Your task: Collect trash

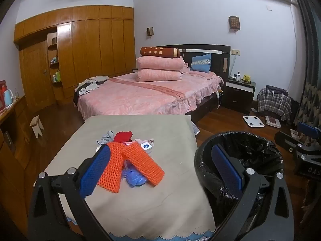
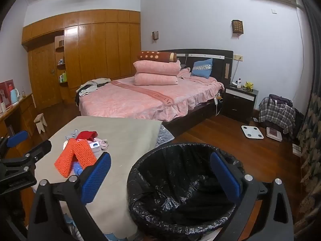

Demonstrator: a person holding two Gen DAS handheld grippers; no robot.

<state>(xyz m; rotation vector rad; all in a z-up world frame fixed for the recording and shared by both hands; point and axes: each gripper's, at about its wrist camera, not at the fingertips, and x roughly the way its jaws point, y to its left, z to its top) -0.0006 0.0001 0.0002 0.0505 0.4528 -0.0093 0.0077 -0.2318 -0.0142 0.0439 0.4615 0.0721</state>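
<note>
A pile of trash lies on the beige-covered table [image 1: 140, 200]: two orange foam nets [image 1: 128, 164], a crumpled blue plastic bag [image 1: 134, 177], a red cloth [image 1: 122, 136] and a small white packet [image 1: 146, 146]. The pile also shows in the right wrist view, with the orange nets [image 2: 75, 156]. A bin lined with a black bag [image 1: 240, 160] stands right of the table, also seen from the right wrist [image 2: 180, 184]. My left gripper [image 1: 160, 168] is open and empty above the table's near side. My right gripper [image 2: 160, 174] is open and empty over the bin.
A pink bed [image 1: 144, 92] stands behind the table. A wooden wardrobe [image 1: 80, 56] fills the left wall. A nightstand [image 1: 239, 92], a white scale [image 1: 253, 121] and a plaid-covered heap [image 1: 273, 102] sit on the wooden floor at right. A small stool [image 1: 37, 125] stands left.
</note>
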